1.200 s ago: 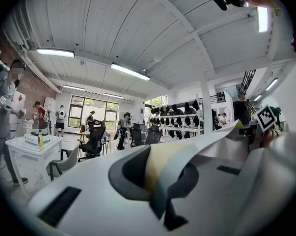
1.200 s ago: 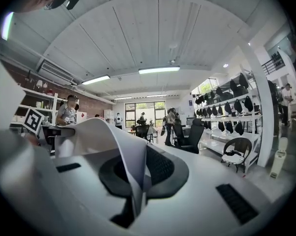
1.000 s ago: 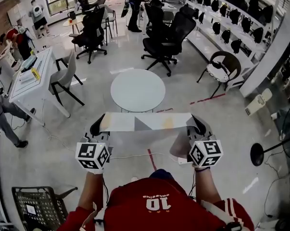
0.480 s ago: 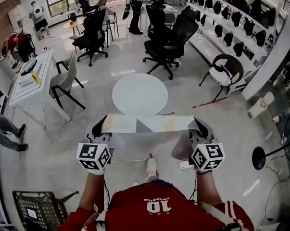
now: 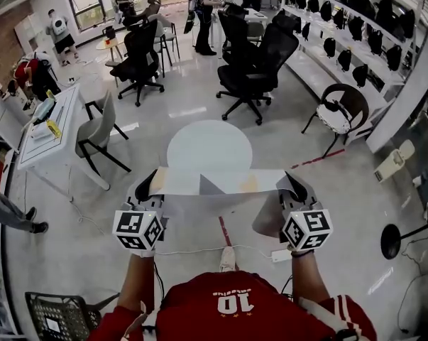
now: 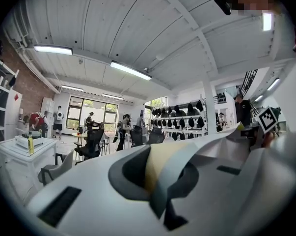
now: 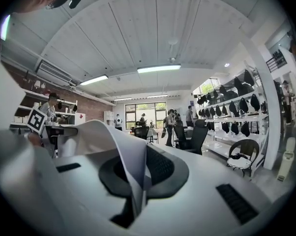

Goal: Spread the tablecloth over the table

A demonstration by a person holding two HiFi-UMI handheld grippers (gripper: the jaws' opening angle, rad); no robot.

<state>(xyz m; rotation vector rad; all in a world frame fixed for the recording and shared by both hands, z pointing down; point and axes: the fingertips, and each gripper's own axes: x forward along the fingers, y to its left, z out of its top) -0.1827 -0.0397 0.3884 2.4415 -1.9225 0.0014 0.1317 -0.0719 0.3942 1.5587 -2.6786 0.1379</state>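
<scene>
A pale tablecloth [image 5: 221, 182] with grey and cream patches hangs stretched between my two grippers in the head view. My left gripper [image 5: 150, 187] is shut on its left corner, and that cloth [image 6: 172, 166] fills its jaws in the left gripper view. My right gripper [image 5: 293, 188] is shut on the right corner, where a fold of cloth [image 7: 123, 156] is pinched in the right gripper view. The round white table [image 5: 209, 145] stands on the floor just beyond the cloth, its near edge hidden behind it.
Black office chairs [image 5: 260, 62] stand behind the table. A grey chair [image 5: 99, 123] and a white desk [image 5: 47, 130] are at the left, a round-backed chair [image 5: 338, 112] at the right. A black crate [image 5: 57, 317] sits at the lower left, and a cable with a power strip [image 5: 281, 254] lies on the floor.
The view has advanced toward the round table, which now sits closer and partly behind the cloth. Both grippers still hold the cloth stretched the same way.
</scene>
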